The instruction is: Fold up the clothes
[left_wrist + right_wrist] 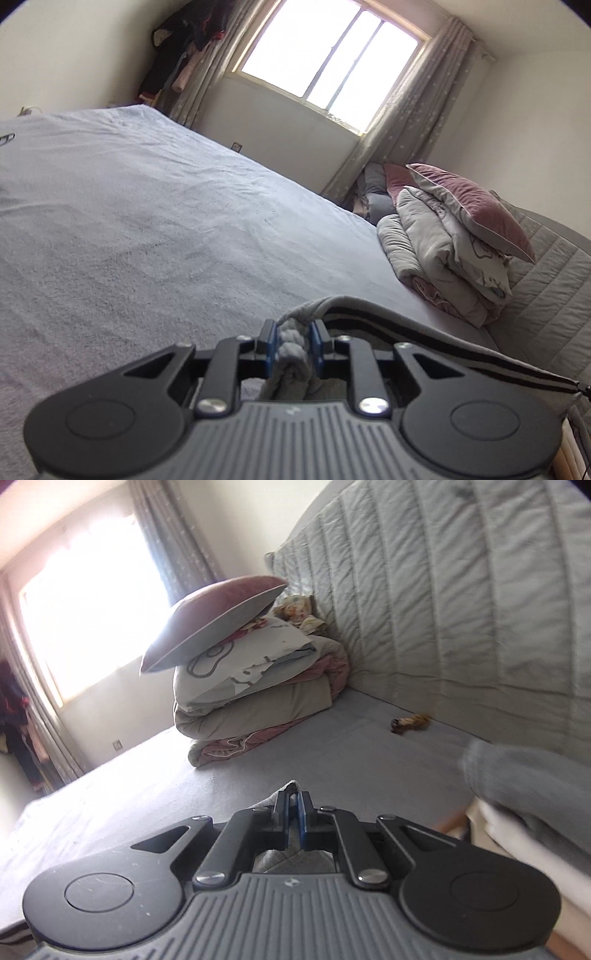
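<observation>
I've got both tongs clamped on the grey garment (pixel 369 314), left tongs (pixel 291 345) on a bunched wad, right tongs (pixel 293 812) on a thin edge, held above the bed (pixel 166 221); next: spread it flat there.

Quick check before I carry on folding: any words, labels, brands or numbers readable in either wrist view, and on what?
None can be read.
Left gripper body: a small pale mark, too small to read.
Right gripper body: the same mark, too small to read.
Pillowcase in the bedding stack: a drawn figure only, no letters.
</observation>
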A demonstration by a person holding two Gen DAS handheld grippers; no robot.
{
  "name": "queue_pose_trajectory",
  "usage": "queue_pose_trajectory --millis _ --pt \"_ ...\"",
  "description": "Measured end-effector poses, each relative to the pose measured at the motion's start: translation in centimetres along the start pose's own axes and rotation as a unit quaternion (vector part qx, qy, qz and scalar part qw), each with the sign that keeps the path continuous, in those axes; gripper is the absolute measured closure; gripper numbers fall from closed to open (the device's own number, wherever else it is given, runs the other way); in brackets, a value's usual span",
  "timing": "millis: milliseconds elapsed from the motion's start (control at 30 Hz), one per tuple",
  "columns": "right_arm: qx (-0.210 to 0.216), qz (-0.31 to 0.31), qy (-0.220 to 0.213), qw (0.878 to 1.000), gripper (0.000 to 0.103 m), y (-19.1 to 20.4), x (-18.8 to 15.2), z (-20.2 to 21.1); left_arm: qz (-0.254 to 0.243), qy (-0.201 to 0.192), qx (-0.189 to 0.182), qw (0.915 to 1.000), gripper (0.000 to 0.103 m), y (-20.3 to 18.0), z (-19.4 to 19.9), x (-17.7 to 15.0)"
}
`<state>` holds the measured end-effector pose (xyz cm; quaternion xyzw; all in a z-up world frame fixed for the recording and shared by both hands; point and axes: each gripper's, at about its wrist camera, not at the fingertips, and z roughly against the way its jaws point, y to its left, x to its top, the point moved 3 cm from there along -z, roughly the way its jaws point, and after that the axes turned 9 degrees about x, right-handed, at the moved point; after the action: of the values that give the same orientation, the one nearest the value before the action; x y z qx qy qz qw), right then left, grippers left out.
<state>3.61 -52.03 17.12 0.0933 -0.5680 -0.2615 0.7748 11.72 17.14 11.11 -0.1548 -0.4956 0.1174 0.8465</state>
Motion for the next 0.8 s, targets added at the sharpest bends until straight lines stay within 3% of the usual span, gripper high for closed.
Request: queue_pose_trajectory --millis 167,200,233,300,400,500,667,800 --pt "-0.002 -0.040 -0.007 0.999 0.097 -2.3 -2.4 4.9 -0.064 -0.010 0.006 0.9979 0.083 0.2 2.9 -1.7" --pt "-0.004 -0.045 -0.006 0.999 0.097 -2.8 -3.0 5.8 -0.075 -0.012 0.010 0.9970 0.087 0.4 3.3 -2.1" --pt "-0.005 -0.050 -0.005 0.999 0.097 -3.2 -3.6 6.6 -0.085 -0.017 0.016 0.9961 0.098 0.6 3.7 -2.4" --pt "-0.005 -0.057 -0.004 0.998 0.097 -3.9 -4.9 8.3 -0.100 -0.028 0.026 0.9942 0.099 1.2 4.4 -2.7" --pt "-0.003 -0.066 0.003 0.998 0.097 -4.8 -7.1 10.3 -0.073 -0.029 0.018 0.9967 0.099 3.0 5.1 -2.9" --pt "0.001 -0.080 0.000 0.997 0.097 -5.3 -9.4 12.7 -0.054 0.005 0.012 0.9984 0.099 4.5 5.2 -3.9" --pt "-0.014 -0.104 0.018 0.994 0.097 -7.2 -12.5 14.8 -0.020 0.103 0.008 0.9945 0.097 6.2 4.4 -6.3" --pt "-0.022 -0.116 0.025 0.993 0.097 -7.7 -13.4 14.8 -0.012 0.144 0.008 0.9895 0.083 6.1 4.6 -7.7"
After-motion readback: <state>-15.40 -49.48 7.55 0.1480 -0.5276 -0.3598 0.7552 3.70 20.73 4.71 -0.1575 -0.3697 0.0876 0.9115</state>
